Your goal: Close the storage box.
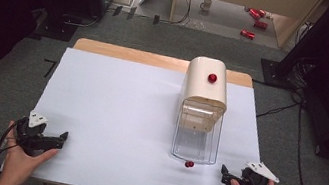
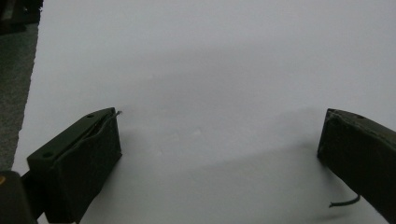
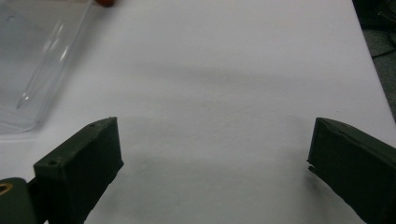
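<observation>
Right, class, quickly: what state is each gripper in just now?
Left gripper: open, fingers wide apart, holding nothing.
Right gripper: open, fingers wide apart, holding nothing.

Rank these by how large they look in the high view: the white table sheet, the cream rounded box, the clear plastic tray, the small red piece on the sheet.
1. White table sheet
2. Cream rounded box
3. Clear plastic tray, which looks close to the box; the box covers its far end, so this order is unsure
4. Small red piece
</observation>
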`<state>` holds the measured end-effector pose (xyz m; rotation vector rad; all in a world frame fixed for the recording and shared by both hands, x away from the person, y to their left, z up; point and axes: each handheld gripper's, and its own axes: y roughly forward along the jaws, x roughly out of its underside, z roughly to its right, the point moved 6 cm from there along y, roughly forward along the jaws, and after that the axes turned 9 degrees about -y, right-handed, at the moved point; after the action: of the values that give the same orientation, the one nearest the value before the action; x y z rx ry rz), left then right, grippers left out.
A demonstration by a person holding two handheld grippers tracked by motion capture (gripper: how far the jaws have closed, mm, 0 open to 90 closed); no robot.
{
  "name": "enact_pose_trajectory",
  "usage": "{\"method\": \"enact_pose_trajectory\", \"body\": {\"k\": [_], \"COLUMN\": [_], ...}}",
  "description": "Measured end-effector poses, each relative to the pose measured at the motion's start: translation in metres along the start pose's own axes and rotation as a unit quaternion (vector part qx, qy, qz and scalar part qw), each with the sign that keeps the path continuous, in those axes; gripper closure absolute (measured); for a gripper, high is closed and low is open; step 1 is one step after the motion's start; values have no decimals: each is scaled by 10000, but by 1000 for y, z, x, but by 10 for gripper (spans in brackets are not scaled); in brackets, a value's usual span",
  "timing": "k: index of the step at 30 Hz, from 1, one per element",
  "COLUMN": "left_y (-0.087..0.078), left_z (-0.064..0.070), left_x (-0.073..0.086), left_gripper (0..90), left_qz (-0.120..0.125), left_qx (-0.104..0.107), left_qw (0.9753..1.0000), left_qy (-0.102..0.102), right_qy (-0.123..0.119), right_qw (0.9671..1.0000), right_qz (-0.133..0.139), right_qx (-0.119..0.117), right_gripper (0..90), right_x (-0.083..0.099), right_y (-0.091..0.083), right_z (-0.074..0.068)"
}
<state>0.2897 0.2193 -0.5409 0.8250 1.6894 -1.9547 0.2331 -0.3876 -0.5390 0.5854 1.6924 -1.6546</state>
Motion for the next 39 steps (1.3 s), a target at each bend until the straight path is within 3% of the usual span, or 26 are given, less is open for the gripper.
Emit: {"method": "enact_pose_trajectory", "body": {"k": [6,11,20,30,33,37,39], "left_y": [0,0,0,0,0,0,0], "left_z": [0,0,0,0,0,0,0], "left_x": [0,0,0,0,0,0,0], "left_gripper": [0,0,0,0,0,0,0], "left_qz": [-4,6,17,16,14,13,16], "left_qx": [5,1,1,7,5,5,5], "left_qw": [10000,10000,10000,10000,10000,10000,10000], "left_qy": [-9,2,6,6,8,8,4], "right_qy": [-45,105,-239,-337,-341,-375,-354], "right_qw": [10000,9997,9990,9967,9968,9945,9948], "right_qz": [-21,92,64,213,240,242,231], "right_qx": [-50,-188,-376,-703,-689,-942,-923], "right_gripper": [36,48,72,75,132,154,199], "right_x": [-3,-11,-22,-25,-26,-27,-27], "right_y": [-5,-14,-21,-36,-39,-40,-39], "right_z": [-13,-25,-57,-84,-92,-103,-106]}}
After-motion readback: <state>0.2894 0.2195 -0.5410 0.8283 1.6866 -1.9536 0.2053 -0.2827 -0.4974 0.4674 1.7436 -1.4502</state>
